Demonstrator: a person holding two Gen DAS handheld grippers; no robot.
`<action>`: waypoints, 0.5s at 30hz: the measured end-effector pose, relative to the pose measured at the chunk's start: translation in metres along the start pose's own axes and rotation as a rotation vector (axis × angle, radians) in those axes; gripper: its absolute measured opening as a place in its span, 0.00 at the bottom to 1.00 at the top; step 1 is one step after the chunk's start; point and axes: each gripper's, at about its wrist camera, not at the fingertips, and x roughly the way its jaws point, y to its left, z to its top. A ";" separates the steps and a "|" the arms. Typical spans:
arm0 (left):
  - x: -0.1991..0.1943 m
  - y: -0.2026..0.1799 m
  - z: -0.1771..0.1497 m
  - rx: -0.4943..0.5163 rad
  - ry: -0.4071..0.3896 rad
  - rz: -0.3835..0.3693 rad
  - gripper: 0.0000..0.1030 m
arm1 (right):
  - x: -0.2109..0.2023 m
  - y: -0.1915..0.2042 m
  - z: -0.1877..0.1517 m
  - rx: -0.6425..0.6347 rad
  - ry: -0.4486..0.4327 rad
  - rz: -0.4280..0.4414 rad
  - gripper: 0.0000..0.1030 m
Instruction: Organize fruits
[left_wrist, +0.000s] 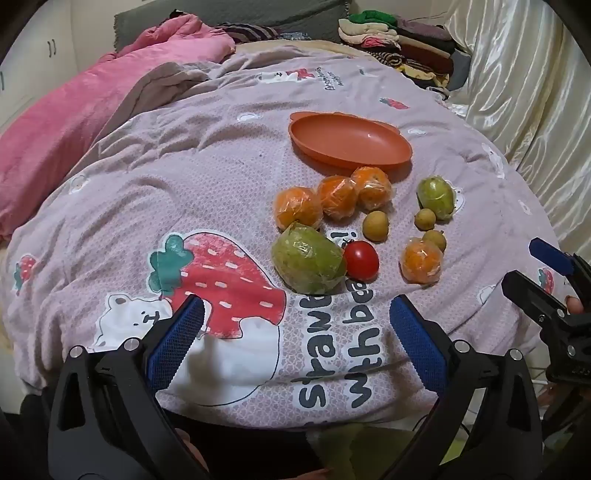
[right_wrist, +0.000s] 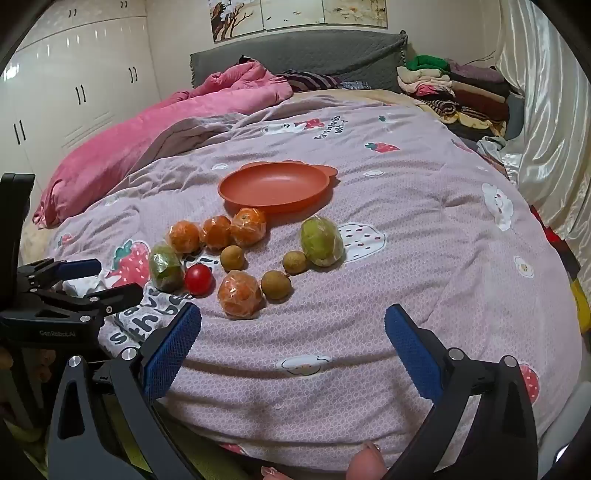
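Grippers: left gripper (left_wrist: 295, 314) and right gripper (right_wrist: 291, 321) both spread fully wide, empty, touching nothing, above the quilt (right_wrist: 406, 258). Fruits, including the tomato (right_wrist: 198, 279), lie loose just before the orange plate (right_wrist: 273, 184).

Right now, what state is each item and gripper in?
Orange plate: empty, on the quilt.
Wrapped oranges: four, all off the plate.
Wrapped green fruits: two, on the quilt.
Tomato: unwrapped, on the quilt.
Small brown fruits: three, loose.
Left gripper: open, empty.
Right gripper: open, empty.
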 end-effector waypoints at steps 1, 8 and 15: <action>0.000 0.000 0.000 0.001 -0.001 0.001 0.92 | 0.000 0.000 0.000 -0.001 0.004 -0.003 0.96; 0.001 0.000 0.000 0.002 -0.002 0.007 0.92 | 0.000 -0.001 0.000 0.004 0.003 -0.005 0.96; 0.001 0.000 0.000 0.003 -0.002 0.005 0.92 | 0.000 -0.002 -0.002 0.004 -0.001 0.003 0.96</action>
